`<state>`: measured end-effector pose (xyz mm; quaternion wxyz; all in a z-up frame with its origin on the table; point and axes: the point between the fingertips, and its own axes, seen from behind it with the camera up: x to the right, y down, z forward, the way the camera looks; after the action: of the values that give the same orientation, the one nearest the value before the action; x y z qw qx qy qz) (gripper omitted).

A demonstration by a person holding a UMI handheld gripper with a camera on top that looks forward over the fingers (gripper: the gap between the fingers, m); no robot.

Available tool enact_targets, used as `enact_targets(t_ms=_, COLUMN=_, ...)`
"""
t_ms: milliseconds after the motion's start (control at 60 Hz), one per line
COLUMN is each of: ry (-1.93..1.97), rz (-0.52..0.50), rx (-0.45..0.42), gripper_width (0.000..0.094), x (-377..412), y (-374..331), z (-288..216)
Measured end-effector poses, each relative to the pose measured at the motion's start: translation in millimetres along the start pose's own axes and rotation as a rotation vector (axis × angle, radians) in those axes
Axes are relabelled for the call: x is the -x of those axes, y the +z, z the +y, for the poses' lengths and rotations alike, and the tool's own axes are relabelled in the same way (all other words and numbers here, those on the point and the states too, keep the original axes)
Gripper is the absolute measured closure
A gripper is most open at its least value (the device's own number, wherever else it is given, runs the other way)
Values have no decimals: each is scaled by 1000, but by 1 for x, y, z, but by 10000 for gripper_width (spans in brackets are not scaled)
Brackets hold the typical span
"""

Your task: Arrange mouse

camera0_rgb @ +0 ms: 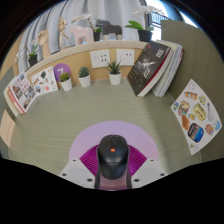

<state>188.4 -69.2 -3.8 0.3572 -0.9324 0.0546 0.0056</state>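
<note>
A black computer mouse with a small orange mark on its back lies lengthwise between my fingers, its nose pointing away from me. My gripper is shut on it: the magenta pads touch both its flanks with no gap showing. A pale lilac round patch shows on the white table under and just ahead of the mouse. The mouse's rear end is hidden low between the fingers.
Beyond the fingers, small potted plants stand in a row along the wall. A dark book leans at the back right. Printed sheets lie to the left, and a picture card lies to the right.
</note>
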Motion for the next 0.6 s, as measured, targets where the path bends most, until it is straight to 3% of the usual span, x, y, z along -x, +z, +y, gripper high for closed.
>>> enact_targets(t_ms=133, ry=8, rz=-14, rx=-31, gripper_width=552, x=2, y=3, z=4)
enact_targets(t_ms=367, ry=-20, rz=-16, rx=-42, gripper_width=419, x=2, y=5, z=7)
enact_targets(t_ms=467, ry=-54, rz=-30, rx=12, gripper_width=223, x=10, y=1, z=9)
enact_targets(t_ms=600, ry=-107, rz=13, rx=16, gripper_width=137, x=17, y=-32, z=-9)
